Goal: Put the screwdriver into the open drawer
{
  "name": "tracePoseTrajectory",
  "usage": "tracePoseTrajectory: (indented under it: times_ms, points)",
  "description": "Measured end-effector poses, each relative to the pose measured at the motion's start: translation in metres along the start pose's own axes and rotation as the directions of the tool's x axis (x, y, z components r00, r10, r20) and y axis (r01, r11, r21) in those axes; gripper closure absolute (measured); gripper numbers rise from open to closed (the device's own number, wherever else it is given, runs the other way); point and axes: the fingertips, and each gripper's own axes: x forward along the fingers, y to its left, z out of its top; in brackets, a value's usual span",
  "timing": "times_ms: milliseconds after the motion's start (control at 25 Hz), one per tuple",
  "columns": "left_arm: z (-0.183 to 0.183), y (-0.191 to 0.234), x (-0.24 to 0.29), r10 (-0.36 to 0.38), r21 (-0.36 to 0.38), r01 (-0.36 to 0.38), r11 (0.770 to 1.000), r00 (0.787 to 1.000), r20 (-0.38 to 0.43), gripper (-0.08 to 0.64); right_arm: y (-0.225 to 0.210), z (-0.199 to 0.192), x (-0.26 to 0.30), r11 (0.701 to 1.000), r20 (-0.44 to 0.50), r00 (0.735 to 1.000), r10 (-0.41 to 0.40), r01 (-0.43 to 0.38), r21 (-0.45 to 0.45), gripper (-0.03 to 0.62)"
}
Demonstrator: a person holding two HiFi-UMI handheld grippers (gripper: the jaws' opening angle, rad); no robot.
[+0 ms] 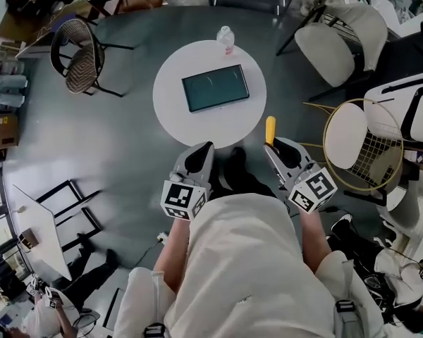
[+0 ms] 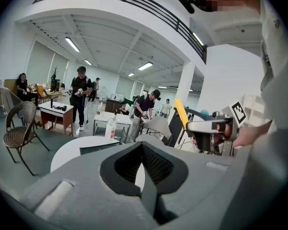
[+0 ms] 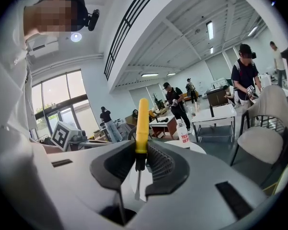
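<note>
Right gripper (image 1: 275,148) is clamped on the screwdriver (image 1: 270,129). In the right gripper view the jaws pinch it at the bottom of the yellow handle (image 3: 142,128). The handle sticks up past the tips, and the thin metal shaft runs back down between the pads toward the gripper body (image 3: 140,152). Left gripper (image 1: 203,153) has its jaws fully together with nothing between them; its own view shows the pads meeting on a single seam (image 2: 143,150). Both are held out in front of the person in the white shirt (image 1: 254,273), side by side and apart, each with its marker cube toward the body. From the head view the screwdriver is in the air, off the table. Its handle points toward the near right edge of the round white table (image 1: 190,62), and in the picture it lies just outside the rim. A flat dark green rectangular tray (image 1: 215,88) sits at the middle of the table; I can't tell whether it's the drawer. A clear bottle (image 1: 226,39) stands at the far edge. A wicker chair (image 1: 77,56) is off to the left, well clear of the table. The left gripper view also catches the right gripper with the yellow handle (image 2: 181,114) poking up at its right side.
</note>
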Motion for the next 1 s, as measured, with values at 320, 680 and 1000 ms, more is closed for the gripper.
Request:
tracePoseTrajectory:
  times_ms: [320, 680, 1000]
  points:
    - [-0.033, 0.002, 0.028, -0.009, -0.029, 0.007, 1.0, 0.997, -0.077, 0.548, -0.003, -0.02, -0.006, 0.999, -0.046, 0.999, -0.028, 0.03, 0.04, 0.509]
    - [-0.08, 0.016, 0.059, -0.003, -0.04, -0.004, 0.999, 0.985, -0.171, 0.548, -0.008, -0.039, -0.011, 0.996, -0.091, 0.995, -0.039, 0.045, 0.072, 0.509]
    - [-0.11, 0.041, 0.081, 0.031, -0.096, -0.052, 0.994, 0.978, -0.204, 0.548, -0.005, -0.042, -0.009, 0.997, -0.107, 0.994, -0.025, 0.032, 0.069, 0.509]
